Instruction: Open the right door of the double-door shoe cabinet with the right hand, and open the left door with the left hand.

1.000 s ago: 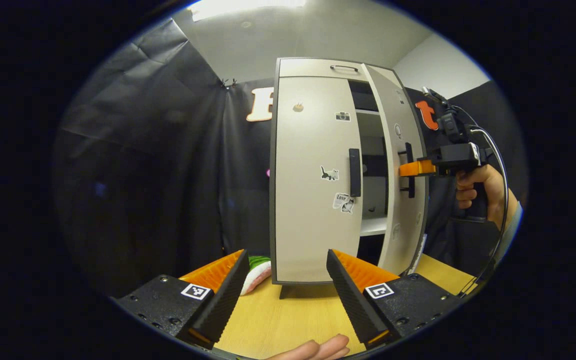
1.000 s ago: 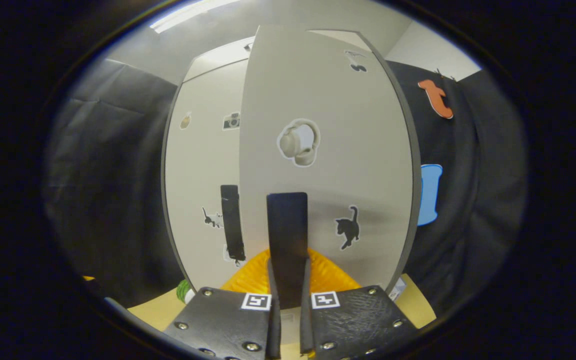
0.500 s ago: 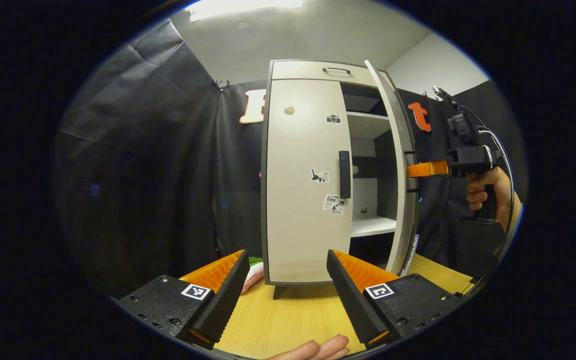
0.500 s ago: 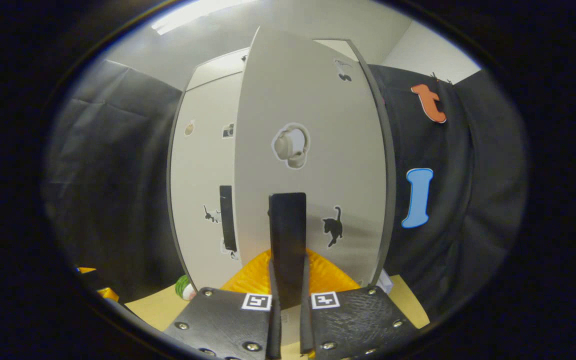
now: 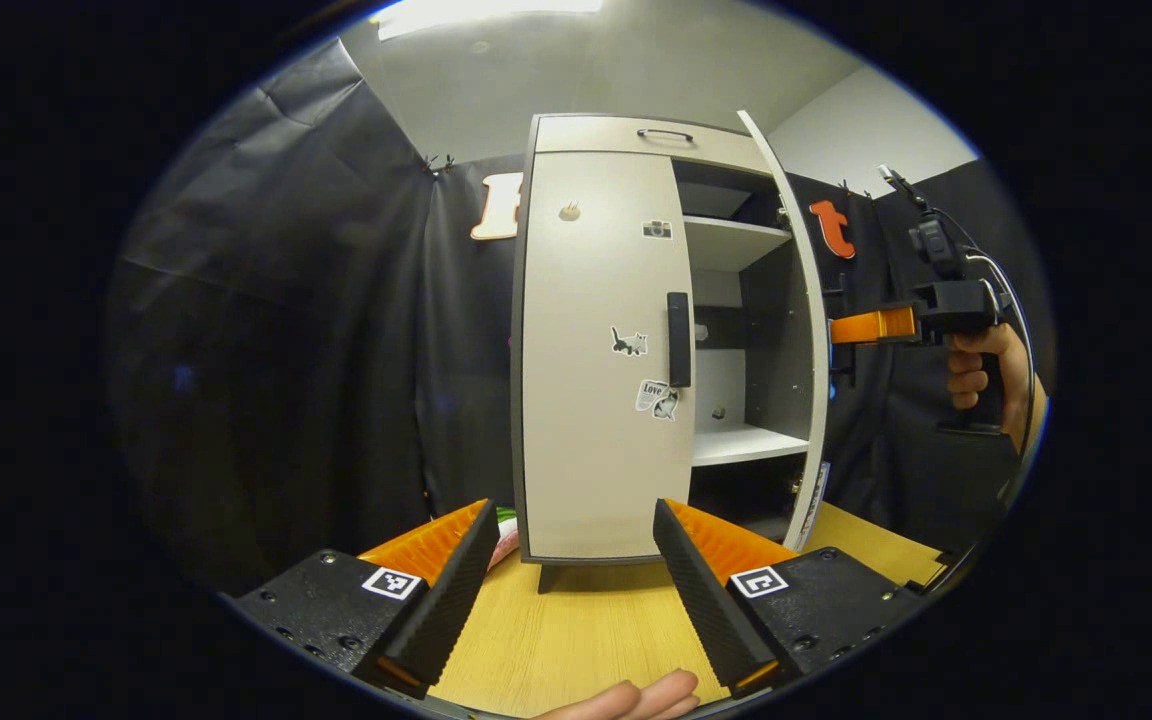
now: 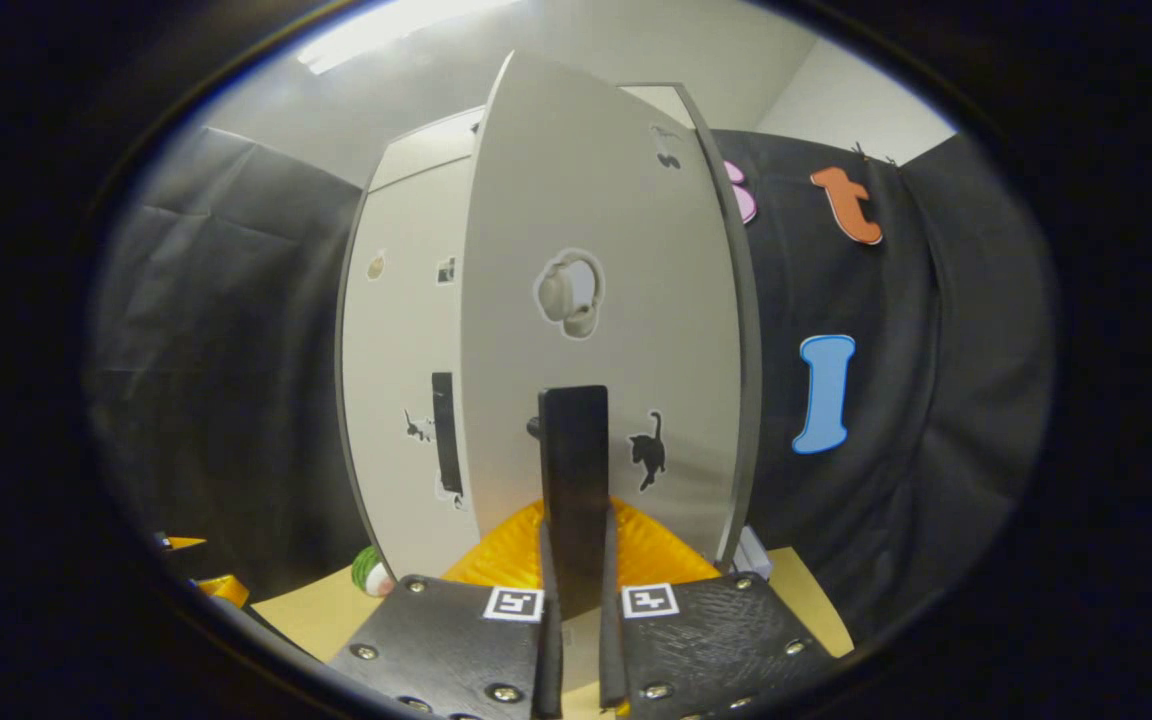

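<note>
A pale double-door shoe cabinet (image 5: 596,140) stands on a wooden table. Its left door (image 5: 591,400) is closed and has a black handle (image 5: 678,340). The right door (image 5: 808,300) is swung wide open and appears edge-on, baring the shelves (image 5: 748,445). In the left gripper view my right gripper (image 5: 848,330) is on that door's outer side, held by a hand (image 5: 981,375). In the right gripper view the right door's handle (image 6: 573,450) stands upright between the fingers of my right gripper (image 6: 573,570), which is shut on it. My left gripper (image 5: 571,570) is open, low in front of the closed left door.
The wooden table (image 5: 576,630) runs from the cabinet toward me. A green and white thing (image 6: 368,572) lies by the cabinet's left foot. Small yellow items (image 6: 206,585) sit at the far left of the table. A fingertip (image 5: 636,695) shows below my left gripper.
The right door has swung further open, from partly ajar to edge-on, with my right gripper moving rightward on its handle. My left gripper stays open in front of the closed left door.
</note>
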Motion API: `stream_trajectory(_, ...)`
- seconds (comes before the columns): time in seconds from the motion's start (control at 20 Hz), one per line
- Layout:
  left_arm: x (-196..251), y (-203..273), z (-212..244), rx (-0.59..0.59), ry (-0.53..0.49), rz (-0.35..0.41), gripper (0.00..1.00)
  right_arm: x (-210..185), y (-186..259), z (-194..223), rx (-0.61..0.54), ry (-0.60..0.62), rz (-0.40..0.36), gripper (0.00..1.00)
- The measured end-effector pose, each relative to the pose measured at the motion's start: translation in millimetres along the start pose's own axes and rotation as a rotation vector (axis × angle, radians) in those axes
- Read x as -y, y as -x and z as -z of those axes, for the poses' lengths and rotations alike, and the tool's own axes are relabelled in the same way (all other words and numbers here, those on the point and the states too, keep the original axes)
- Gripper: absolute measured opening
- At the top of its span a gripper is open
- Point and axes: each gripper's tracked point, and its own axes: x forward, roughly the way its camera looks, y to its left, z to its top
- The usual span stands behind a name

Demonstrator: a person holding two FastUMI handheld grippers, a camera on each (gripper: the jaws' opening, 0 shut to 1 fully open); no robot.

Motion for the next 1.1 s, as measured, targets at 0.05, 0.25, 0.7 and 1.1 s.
stream_trajectory(0.05, -0.8, 0.1, 0.1, 0.001, -0.001, -0.001, 0.97, 1.4, 0.0, -0.4, 0.0, 0.0, 0.0, 0.14)
stream_trajectory(0.25, 1.9, 0.2, 5.0, -0.006, -0.006, 0.008, 0.96, 8.3, 5.2, -0.3, -0.005, -0.018, -0.005, 0.14)
stream_trajectory(0.7, 20.2, 0.6, 14.4, -0.018, -0.023, 0.04, 0.96, 39.8, 25.2, -1.7, 0.01, -0.003, 0.041, 0.14)
stream_trajectory(1.1, 34.1, -8.9, 23.6, -0.046, -0.023, 0.053, 0.96, 123.9, 51.2, -4.7, 0.018, -0.009, 0.241, 0.0)
